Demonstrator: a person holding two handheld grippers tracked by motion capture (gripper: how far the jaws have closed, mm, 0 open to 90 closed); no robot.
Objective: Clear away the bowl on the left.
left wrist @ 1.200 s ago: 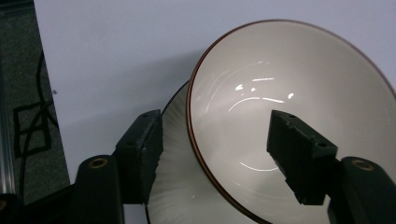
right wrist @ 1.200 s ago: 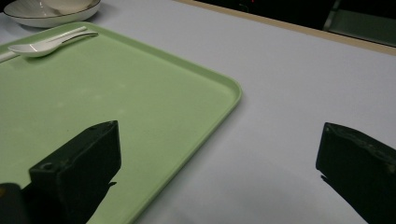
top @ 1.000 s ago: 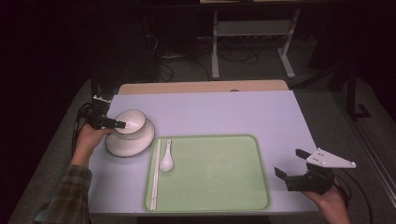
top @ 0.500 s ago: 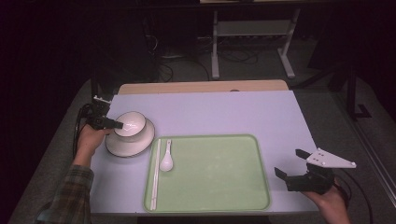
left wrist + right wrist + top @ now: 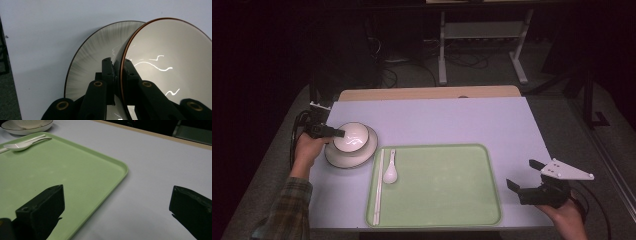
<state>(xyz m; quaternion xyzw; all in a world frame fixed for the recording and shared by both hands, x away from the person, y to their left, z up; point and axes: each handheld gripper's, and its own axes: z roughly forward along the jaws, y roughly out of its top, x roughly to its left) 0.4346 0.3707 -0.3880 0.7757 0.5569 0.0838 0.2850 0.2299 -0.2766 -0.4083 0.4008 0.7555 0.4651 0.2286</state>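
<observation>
- My left gripper (image 5: 337, 133) had just been closing; in the left gripper view its jaws pinched the bowl's (image 5: 350, 137) rim, one jaw inside the wall and one outside. Clenched on the bowl.
- The gripper (image 5: 117, 72) came in from the bowl's left side and lay roughly level, jaws pointing right across the table toward the bowl's centre. The bowl was therefore right at the jaws and extended rightward from them.
- The bowl (image 5: 165, 62) sat mouth up on a plate (image 5: 368, 148) at the left of the table (image 5: 452, 120), well left of centre. A round bowl has no long axis; what matters is that its opening faced up and the grip was on its near-left rim.
- The plate (image 5: 97, 47) lay flat under the bowl and was not in the jaws.
- The tray (image 5: 447, 185) lay just to the right of the plate and a little nearer me, long side running left-right. I judged that any carry to it would go right and toward me.
- A spoon (image 5: 390, 172) and chopsticks (image 5: 378, 187) lay along the tray's left edge, long axes front to back, spoon bowl nearest me.
- My right gripper (image 5: 532, 182) hovered off the tray's right edge, jaws spread wide with nothing between them, well apart from the bowl. The left hand was far nearer.
</observation>
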